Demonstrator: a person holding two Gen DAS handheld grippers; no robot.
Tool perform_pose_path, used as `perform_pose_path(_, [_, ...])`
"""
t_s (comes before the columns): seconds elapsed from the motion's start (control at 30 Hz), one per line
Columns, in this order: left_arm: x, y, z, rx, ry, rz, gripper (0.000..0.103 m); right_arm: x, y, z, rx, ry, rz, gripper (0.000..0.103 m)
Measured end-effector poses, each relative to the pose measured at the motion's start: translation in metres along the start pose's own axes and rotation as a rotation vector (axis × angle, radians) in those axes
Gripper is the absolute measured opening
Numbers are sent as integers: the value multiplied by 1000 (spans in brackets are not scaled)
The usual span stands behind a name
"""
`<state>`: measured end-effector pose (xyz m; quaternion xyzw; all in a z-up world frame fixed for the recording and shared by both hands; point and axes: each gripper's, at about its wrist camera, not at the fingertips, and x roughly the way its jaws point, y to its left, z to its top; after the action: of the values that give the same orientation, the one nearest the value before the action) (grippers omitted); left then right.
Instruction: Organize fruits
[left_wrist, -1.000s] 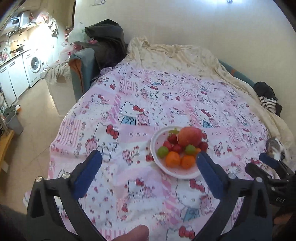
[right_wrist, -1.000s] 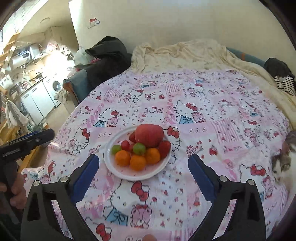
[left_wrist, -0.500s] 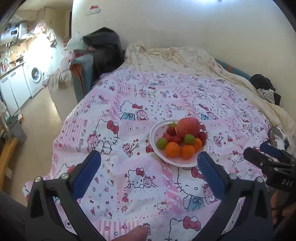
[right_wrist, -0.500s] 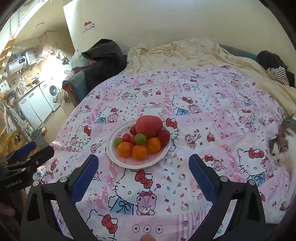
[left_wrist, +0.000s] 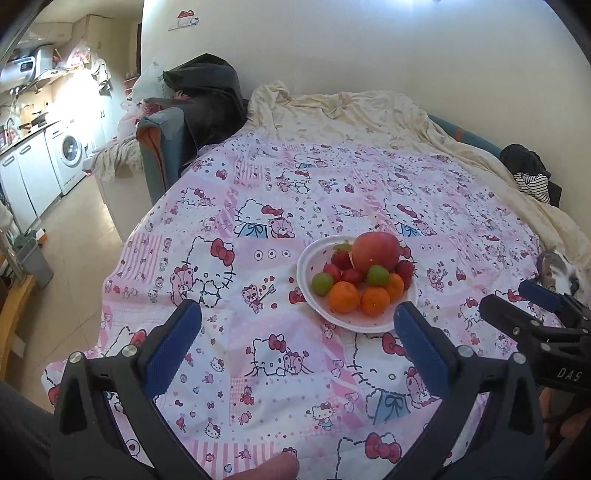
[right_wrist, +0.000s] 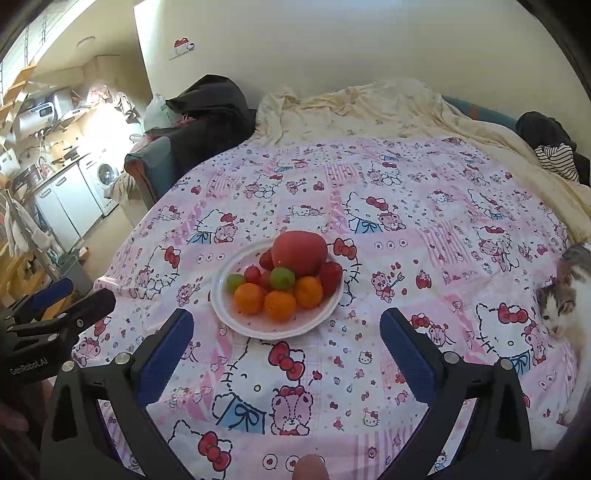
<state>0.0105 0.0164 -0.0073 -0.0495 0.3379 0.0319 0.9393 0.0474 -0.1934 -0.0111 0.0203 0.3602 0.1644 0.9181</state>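
Observation:
A white plate rests on the pink cartoon-print bedspread. It carries a big red apple, up to three oranges, two green limes and several strawberries. My left gripper hovers open in front of the plate, nothing between its fingers. My right gripper also hangs open, just short of the plate's near rim. Each gripper shows at the edge of the other's view.
A cat lies on the bedspread at the right edge. A cream sheet covers the far side. Dark clothes pile on a chair at the back left. A kitchen with a washing machine lies beyond the bed's left edge.
Both grippers have pulled back and risen, so the plate looks smaller and farther off. More of the near bedspread and the cat now show. Both stay open.

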Motion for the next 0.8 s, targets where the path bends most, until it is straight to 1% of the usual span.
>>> perform_pose_path(0.27, [3,-1,0,-1,7,-1,103,5,-1,1,-5,-5,-33,103])
perform_pose_path(0.8, [6,-2,-1,-8,13,-2,103,7,-3,1,9,-5,-34,103])
